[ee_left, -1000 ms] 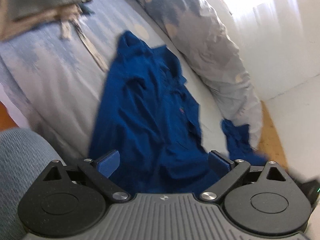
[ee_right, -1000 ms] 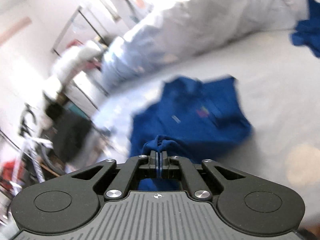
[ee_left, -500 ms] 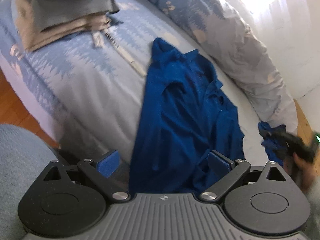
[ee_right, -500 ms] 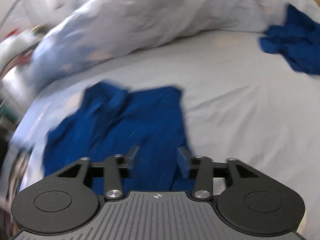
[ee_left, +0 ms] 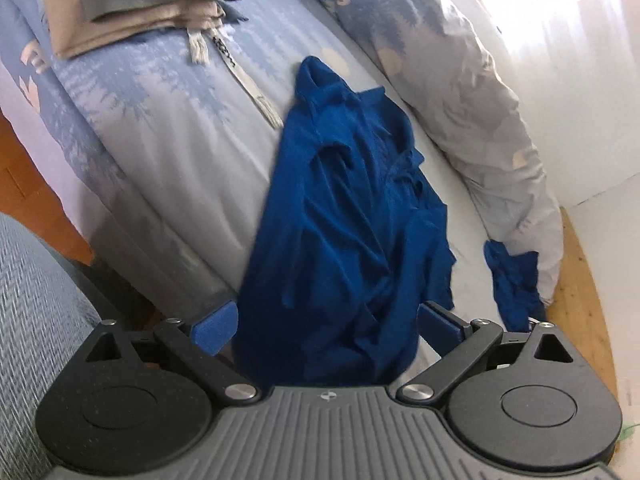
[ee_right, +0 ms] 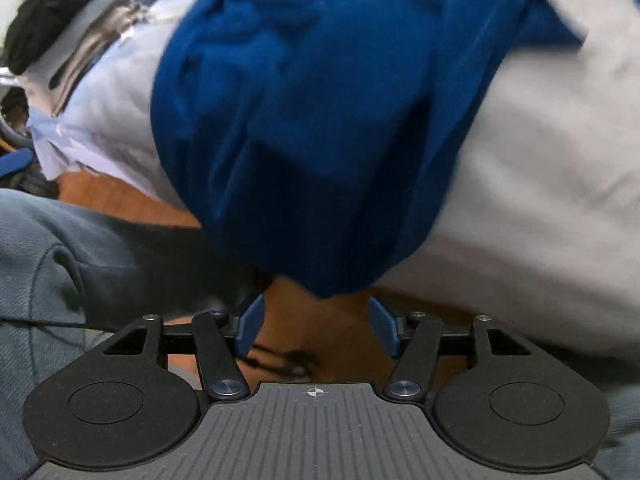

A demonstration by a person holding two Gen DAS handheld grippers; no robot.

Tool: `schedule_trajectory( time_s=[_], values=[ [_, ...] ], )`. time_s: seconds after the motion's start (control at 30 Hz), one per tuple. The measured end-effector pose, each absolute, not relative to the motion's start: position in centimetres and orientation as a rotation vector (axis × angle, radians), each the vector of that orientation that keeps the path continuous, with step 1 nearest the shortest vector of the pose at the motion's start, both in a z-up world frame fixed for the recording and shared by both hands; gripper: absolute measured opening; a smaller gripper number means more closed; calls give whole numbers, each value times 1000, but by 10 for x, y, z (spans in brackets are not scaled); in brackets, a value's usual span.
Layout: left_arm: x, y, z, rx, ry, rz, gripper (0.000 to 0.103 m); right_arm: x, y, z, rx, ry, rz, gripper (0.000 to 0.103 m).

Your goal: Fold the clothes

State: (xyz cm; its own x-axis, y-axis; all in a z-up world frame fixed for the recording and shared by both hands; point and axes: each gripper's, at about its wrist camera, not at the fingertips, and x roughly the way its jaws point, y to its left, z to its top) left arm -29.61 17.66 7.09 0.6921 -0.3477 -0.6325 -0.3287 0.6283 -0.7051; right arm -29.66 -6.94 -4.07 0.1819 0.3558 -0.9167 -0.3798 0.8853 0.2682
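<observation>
A crumpled blue shirt [ee_left: 344,216] lies lengthwise on the bed, its near end hanging over the bed's edge. My left gripper [ee_left: 326,326] is open, with its pads on either side of the shirt's near end. In the right wrist view the same blue shirt [ee_right: 320,120] fills the upper middle, drooping over the mattress edge. My right gripper [ee_right: 316,326] is open and empty, just below the hanging tip of the shirt. A second blue garment [ee_left: 514,280] lies bunched at the bed's far right corner.
A pile of folded clothes [ee_left: 132,4] sits at the bed's far left, with a strap [ee_left: 250,84] trailing from it. A rolled patterned duvet [ee_left: 460,92] runs along the far side. Wooden floor [ee_right: 120,196] and my trouser leg [ee_right: 60,264] lie below the bed edge.
My right gripper has let go of the blue cloth, opened, and dropped from above the bed to below the shirt's hanging end. The left gripper has stayed open at the near end.
</observation>
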Motion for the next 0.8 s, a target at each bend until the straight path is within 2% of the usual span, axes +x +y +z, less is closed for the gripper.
schedule_trajectory(
  time_s=[0.23, 0.67, 0.73, 0.77, 0.8],
  values=[
    [-300, 181, 73, -970, 810, -6, 102, -280, -53, -104, 20, 1391, 498, 62],
    [-299, 181, 63, -1009, 845, -13, 102, -268, -55, -102, 62, 1382, 425, 62],
    [-299, 182, 61, -1022, 853, -15, 102, -268, -51, -98, 79, 1359, 470, 42],
    [-299, 182, 61, -1025, 855, -14, 102, -269, -52, -95, 97, 1348, 480, 16],
    [-299, 182, 61, -1025, 855, -11, 102, -270, -53, -92, 114, 1337, 490, 1]
  ],
)
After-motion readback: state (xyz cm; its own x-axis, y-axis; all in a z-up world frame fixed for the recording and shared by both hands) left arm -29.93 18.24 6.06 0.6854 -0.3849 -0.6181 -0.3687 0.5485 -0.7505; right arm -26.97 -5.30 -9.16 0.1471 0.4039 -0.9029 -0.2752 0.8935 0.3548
